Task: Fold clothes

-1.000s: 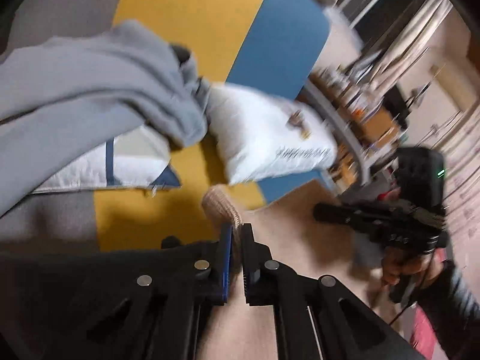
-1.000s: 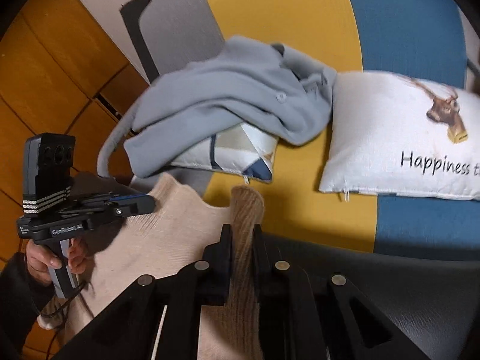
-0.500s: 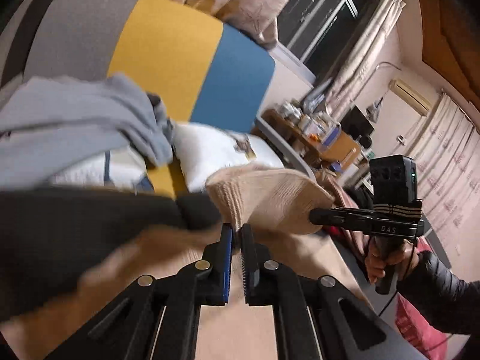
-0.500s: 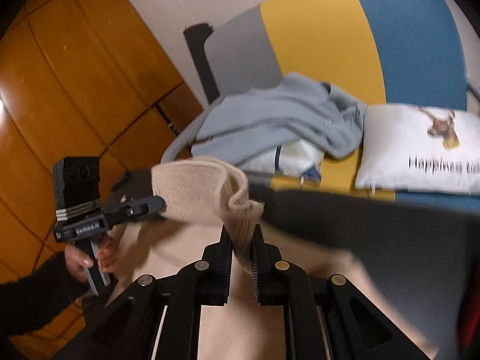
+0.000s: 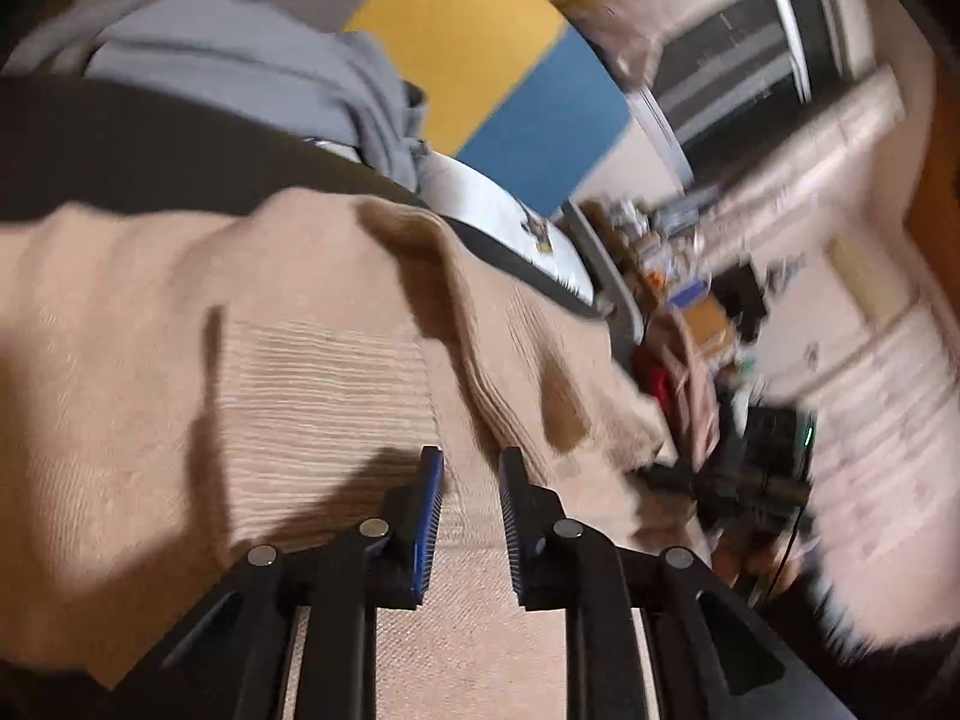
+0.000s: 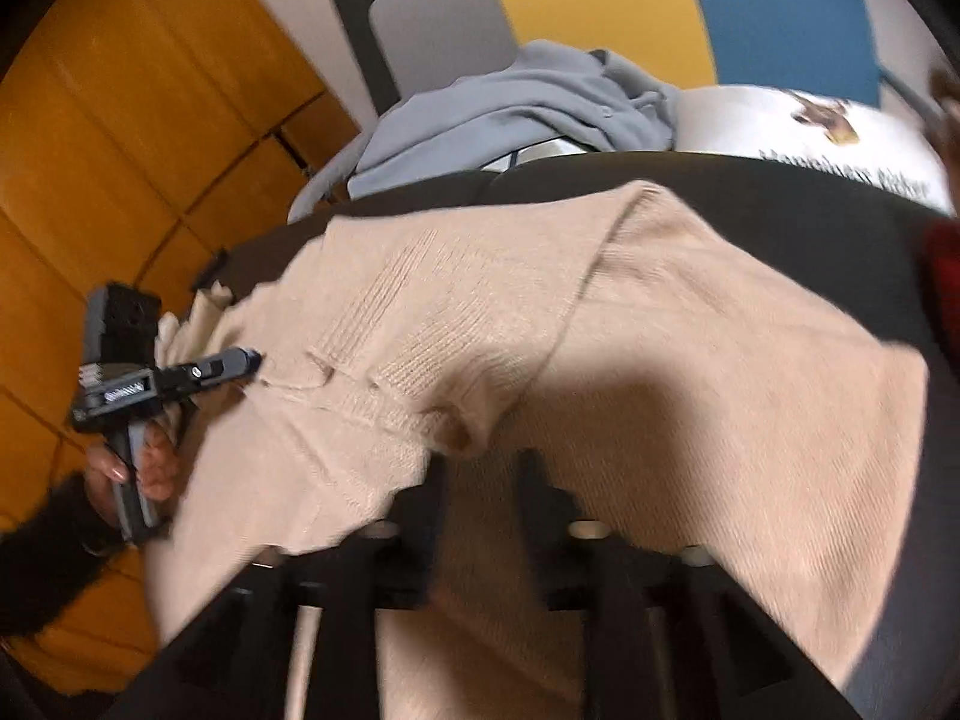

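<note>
Both grippers hung over the beige knitted sweater (image 6: 600, 324), which lay spread on a dark surface (image 6: 810, 198) in front of the sofa. Left gripper (image 5: 471, 474) had its fingers apart with nothing between them. Right gripper (image 6: 477, 468) also stood apart, just above a small fold. I judged the sweater soft, light and limp; it would sag and stretch. A ribbed edge or a shoulder seam seemed the better place to pinch. Behind lay a grey garment (image 6: 522, 102) and a white cushion (image 6: 798, 132).

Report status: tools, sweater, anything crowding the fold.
Left tool open, empty, over the beige sweater. Right tool open, sweater released. Sweater lies spread, sleeve folded over. Grey garment and pillow behind, apart.
</note>
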`<state>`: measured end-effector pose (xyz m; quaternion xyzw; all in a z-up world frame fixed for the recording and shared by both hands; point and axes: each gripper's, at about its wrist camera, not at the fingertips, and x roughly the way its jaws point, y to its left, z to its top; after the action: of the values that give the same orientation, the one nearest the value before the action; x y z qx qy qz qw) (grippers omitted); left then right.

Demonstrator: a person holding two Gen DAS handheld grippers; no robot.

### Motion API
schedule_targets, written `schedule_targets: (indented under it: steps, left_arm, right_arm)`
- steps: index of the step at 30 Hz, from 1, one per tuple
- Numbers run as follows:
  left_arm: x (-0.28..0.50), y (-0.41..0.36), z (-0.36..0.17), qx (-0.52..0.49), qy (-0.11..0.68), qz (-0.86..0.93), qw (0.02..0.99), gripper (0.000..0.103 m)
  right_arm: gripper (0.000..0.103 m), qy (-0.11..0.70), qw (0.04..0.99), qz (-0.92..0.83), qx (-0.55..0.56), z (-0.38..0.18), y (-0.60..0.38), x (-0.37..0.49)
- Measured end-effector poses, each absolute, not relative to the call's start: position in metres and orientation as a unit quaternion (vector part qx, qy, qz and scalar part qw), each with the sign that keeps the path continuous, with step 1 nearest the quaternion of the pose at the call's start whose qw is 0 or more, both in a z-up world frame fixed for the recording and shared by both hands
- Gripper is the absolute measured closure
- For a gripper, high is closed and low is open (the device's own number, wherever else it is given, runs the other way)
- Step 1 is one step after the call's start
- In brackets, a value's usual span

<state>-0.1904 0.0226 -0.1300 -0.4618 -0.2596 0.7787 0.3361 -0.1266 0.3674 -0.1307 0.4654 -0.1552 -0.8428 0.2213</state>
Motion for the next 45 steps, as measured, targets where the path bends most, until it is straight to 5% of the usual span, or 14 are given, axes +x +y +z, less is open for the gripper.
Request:
schedule_targets:
  steps: [2, 7, 10, 12, 13, 15, 19, 25, 27, 31, 36, 40, 45]
  left_arm:
    - [-0.197, 0.02, -0.132, -0.47, -0.293, 0.764, 0.331, 0.08]
    - [-0.205, 0.049, -0.128, -0.485, -0.277, 0.758, 0.335, 0.076]
    - [-0.208, 0.076, -0.129, -0.505, -0.232, 0.764, 0.329, 0.076]
    - [-0.209, 0.088, -0.127, -0.505, -0.2, 0.776, 0.321, 0.088]
    - [-0.209, 0.094, -0.125, -0.505, -0.185, 0.781, 0.317, 0.099]
    - [-0.205, 0.093, -0.116, -0.492, -0.179, 0.787, 0.326, 0.099]
    - [-0.191, 0.085, -0.101, -0.472, -0.151, 0.799, 0.34, 0.099]
    - [-0.183, 0.077, -0.115, -0.503, -0.095, 0.804, 0.302, 0.095]
    - [-0.178, 0.074, -0.103, -0.481, -0.094, 0.821, 0.292, 0.084]
    - [-0.176, 0.074, -0.073, -0.418, -0.084, 0.86, 0.282, 0.077]
    - [-0.207, 0.106, -0.077, -0.412, -0.069, 0.868, 0.268, 0.077]
    - [-0.21, 0.127, -0.116, -0.442, -0.037, 0.864, 0.238, 0.077]
    - [-0.189, 0.11, -0.122, -0.421, -0.098, 0.867, 0.249, 0.077]
  right_arm:
    - [0.03, -0.196, 0.221, -0.838, 0.459, -0.131, 0.374, -0.126]
    - [0.03, -0.272, 0.21, -0.827, 0.444, -0.135, 0.382, -0.13]
    - [0.049, -0.31, 0.202, -0.819, 0.438, -0.138, 0.384, -0.133]
    - [0.089, -0.28, 0.189, -0.82, 0.462, -0.143, 0.369, -0.142]
    - [0.096, -0.26, 0.181, -0.823, 0.47, -0.143, 0.362, -0.145]
    - [0.097, -0.238, 0.176, -0.831, 0.472, -0.137, 0.352, -0.145]
    - [0.097, -0.239, 0.195, -0.85, 0.427, -0.106, 0.354, -0.119]
    - [0.096, -0.221, 0.164, -0.84, 0.469, -0.137, 0.36, -0.103]
    - [0.091, -0.231, 0.148, -0.842, 0.464, -0.138, 0.367, -0.101]
    - [0.084, -0.207, 0.127, -0.882, 0.405, -0.101, 0.363, -0.096]
    - [0.062, -0.144, 0.113, -0.9, 0.396, -0.094, 0.323, -0.125]
    - [0.06, -0.073, 0.074, -0.902, 0.419, -0.127, 0.3, -0.147]
    - [0.06, -0.038, 0.068, -0.911, 0.406, -0.135, 0.304, -0.126]
